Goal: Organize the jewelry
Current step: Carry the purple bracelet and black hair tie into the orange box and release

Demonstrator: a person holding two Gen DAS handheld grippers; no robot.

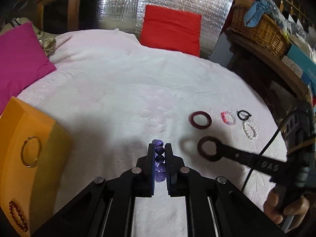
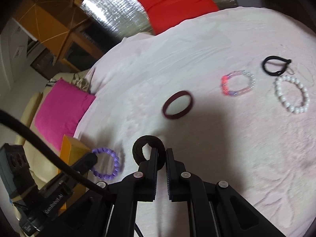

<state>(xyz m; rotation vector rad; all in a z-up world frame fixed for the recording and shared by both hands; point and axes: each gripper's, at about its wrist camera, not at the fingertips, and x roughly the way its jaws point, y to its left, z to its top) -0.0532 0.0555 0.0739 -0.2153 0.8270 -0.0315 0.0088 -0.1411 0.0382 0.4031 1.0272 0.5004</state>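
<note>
My left gripper is shut on a purple bead bracelet, held above the white bedspread; it also shows in the right wrist view. My right gripper is shut on a dark fuzzy hair tie, which also shows in the left wrist view. On the bed lie a maroon band, a pink-and-white bead bracelet, a black hair tie and a white pearl bracelet. An orange box at the left holds a gold ring and a dark red bead bracelet.
A magenta cushion and a red cushion lie at the bed's far side. A wicker basket stands on a shelf at the right. The white bedspread spreads wide between the box and the jewelry.
</note>
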